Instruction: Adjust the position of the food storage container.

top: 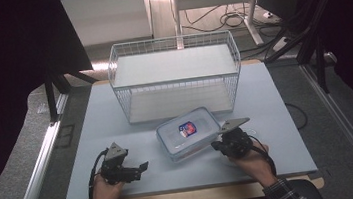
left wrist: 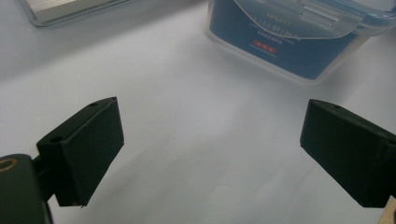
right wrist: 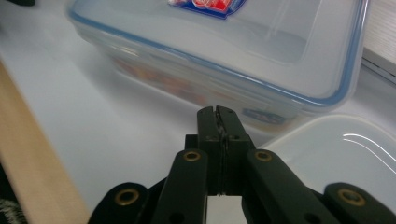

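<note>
A clear plastic food container [top: 188, 135] with a blue-sealed lid and a red-and-blue sticker sits near the front of the pale counter [top: 116, 121], just in front of a white wire basket [top: 175, 74]. The right hand-held gripper [top: 217, 146], jaws clenched together on nothing, points at the container's near side and stands just short of it in the right gripper view, where the same container [right wrist: 224, 51] looms above the tips [right wrist: 218, 114]; a second translucent piece [right wrist: 341, 154], possibly a loose lid, lies beside it, though the blur leaves that unsure. The left hand-held gripper [top: 144, 166] rests on the counter to the container's left, jaws spread wide and released, with bare counter between them [left wrist: 210, 140] and the container [left wrist: 289, 42] well ahead
</note>
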`<move>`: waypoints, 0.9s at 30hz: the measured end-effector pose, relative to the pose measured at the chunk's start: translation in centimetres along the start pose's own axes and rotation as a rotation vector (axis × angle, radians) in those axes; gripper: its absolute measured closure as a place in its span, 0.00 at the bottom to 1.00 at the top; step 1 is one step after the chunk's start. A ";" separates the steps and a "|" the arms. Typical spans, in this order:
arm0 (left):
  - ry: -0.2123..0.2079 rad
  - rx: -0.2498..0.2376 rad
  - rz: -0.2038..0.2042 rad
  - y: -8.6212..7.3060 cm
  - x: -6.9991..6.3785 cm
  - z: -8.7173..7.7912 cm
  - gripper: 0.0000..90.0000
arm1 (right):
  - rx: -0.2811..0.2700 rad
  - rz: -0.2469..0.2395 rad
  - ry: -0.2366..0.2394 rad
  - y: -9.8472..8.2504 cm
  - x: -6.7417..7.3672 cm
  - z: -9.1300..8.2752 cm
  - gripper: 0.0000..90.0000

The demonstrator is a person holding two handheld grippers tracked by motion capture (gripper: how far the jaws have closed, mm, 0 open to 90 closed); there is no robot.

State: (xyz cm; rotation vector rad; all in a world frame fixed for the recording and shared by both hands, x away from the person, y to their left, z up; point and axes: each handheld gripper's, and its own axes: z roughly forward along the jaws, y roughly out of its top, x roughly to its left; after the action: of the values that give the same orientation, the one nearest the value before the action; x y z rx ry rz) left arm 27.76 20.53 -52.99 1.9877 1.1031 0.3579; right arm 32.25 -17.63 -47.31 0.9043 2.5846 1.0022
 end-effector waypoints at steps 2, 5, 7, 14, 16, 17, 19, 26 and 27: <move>0.000 0.001 0.000 0.0 0.0 0.0 0.07 | -0.002 0.008 0.007 -0.1 -0.1 -0.1 0.99; -0.002 0.005 0.002 0.0 -0.1 0.1 0.07 | 0.016 0.014 -0.032 -0.8 -0.7 -1.0 0.99; -0.001 0.007 0.003 0.0 -0.1 0.1 0.07 | 0.012 0.037 -0.044 -1.5 -1.4 -1.7 0.99; -0.003 0.016 0.010 0.0 -0.1 0.2 0.07 | 0.002 0.106 -0.096 -3.5 -3.7 -3.8 0.99; -0.004 0.016 0.008 0.0 -0.1 0.2 0.07 | -0.003 0.123 -0.108 -4.0 -4.3 -4.4 0.99; -0.003 0.015 0.008 0.0 -0.1 0.1 0.07 | -0.009 0.134 -0.110 -4.3 -4.6 -4.6 0.99; -0.005 0.010 0.005 0.0 -0.1 0.1 0.06 | -0.016 0.159 -0.111 -4.8 -5.2 -5.1 0.99; -0.024 0.008 -0.011 0.0 -0.2 0.1 0.06 | -0.033 0.230 -0.144 -6.2 -6.7 -6.2 0.99; -0.041 0.009 -0.018 0.1 -0.2 0.1 0.06 | -0.032 0.229 -0.149 -6.2 -6.6 -6.1 0.99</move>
State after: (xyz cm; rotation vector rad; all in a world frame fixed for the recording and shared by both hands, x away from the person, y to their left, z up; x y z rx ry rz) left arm 27.74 20.28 -52.97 1.9829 1.0978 0.3015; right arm 32.07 -28.50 -47.02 1.2388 2.3748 0.9881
